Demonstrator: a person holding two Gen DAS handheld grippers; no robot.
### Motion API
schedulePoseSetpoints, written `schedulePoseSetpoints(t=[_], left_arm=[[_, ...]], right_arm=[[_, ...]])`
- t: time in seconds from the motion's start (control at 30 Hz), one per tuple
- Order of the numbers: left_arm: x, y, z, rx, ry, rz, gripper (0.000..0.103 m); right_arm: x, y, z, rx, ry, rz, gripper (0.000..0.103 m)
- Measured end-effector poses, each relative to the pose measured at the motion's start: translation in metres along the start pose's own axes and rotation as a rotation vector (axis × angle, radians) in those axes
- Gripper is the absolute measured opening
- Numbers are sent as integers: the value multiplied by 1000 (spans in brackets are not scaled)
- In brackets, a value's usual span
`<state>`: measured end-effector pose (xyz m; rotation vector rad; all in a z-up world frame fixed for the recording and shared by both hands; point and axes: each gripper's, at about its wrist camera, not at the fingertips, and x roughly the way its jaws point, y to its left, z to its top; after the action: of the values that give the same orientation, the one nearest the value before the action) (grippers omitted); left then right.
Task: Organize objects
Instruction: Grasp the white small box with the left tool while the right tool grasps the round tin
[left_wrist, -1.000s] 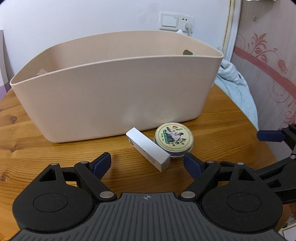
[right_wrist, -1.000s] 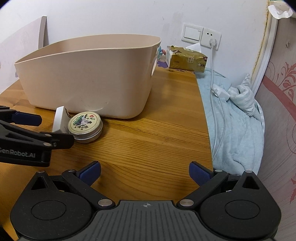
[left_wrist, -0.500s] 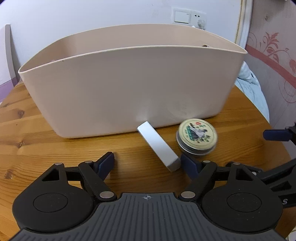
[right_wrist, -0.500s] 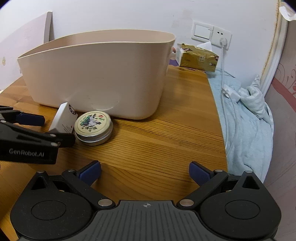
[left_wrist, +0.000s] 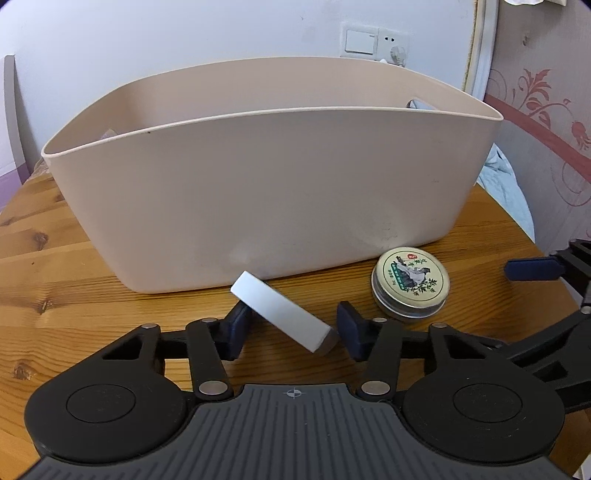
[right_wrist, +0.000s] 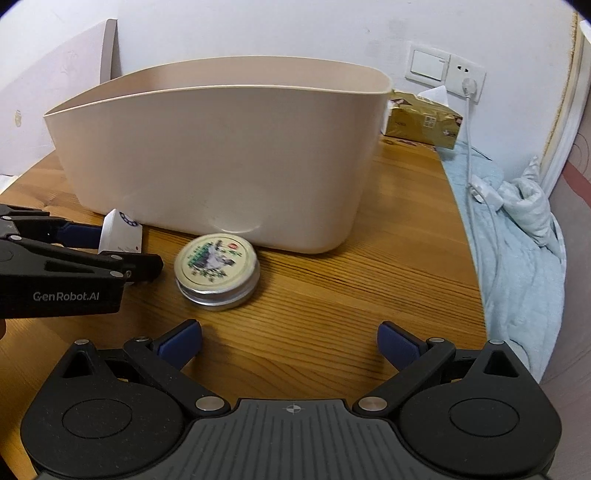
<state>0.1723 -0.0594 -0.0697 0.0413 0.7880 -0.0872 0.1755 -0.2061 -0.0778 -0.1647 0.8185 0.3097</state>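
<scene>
**Squaring the grip on the white box**

Wooden table (left_wrist: 74, 266) under a white wall with a socket: that is the setting, with a big beige tub (left_wrist: 266, 192) at the far side. Left tongs (left_wrist: 291, 328) sit low at the near edge, their two pads either side of a slim white box (left_wrist: 284, 314) that lies slantwise between them; the left pad looks to touch it, while the right pad seems just short of the box's near end, so I cannot tell whether the hold is firm. Since the box lies askew, the tongs are best turned until the pads face its long flat sides, then pressed together evenly, or it may pivot out. Just right of the box sits a round tin (left_wrist: 410, 282), apart from it; keep the right pad from nudging it. Right tongs (right_wrist: 290, 341) hang spread wide and empty, near the tin. Lift high enough to pass the tub's rim.
</scene>
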Motion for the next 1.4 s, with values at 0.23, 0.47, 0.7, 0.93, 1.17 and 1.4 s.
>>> schedulePoseSetpoints(t=[0.23, 0.47, 0.7, 0.93, 1.17, 1.4], left_arm=[[-4, 7, -4, 19, -3, -19, 44], [-7, 24, -5, 16, 1, -12, 45], [-11, 40, -11, 14, -7, -18, 45], [-12, 42, -11, 22, -5, -26, 43], [-15, 44, -10, 4, 9, -32, 31], [-20, 52, -10, -24, 23, -59, 15]], right_arm=[[8, 8, 6, 6, -6, 18, 103], [13, 15, 11, -4, -11, 27, 103], [17, 17, 15, -9, -17, 32, 103], [24, 16, 23, -8, -27, 31, 103], [28, 19, 25, 7, -51, 14, 102], [24, 25, 26, 4, -75, 19, 76]])
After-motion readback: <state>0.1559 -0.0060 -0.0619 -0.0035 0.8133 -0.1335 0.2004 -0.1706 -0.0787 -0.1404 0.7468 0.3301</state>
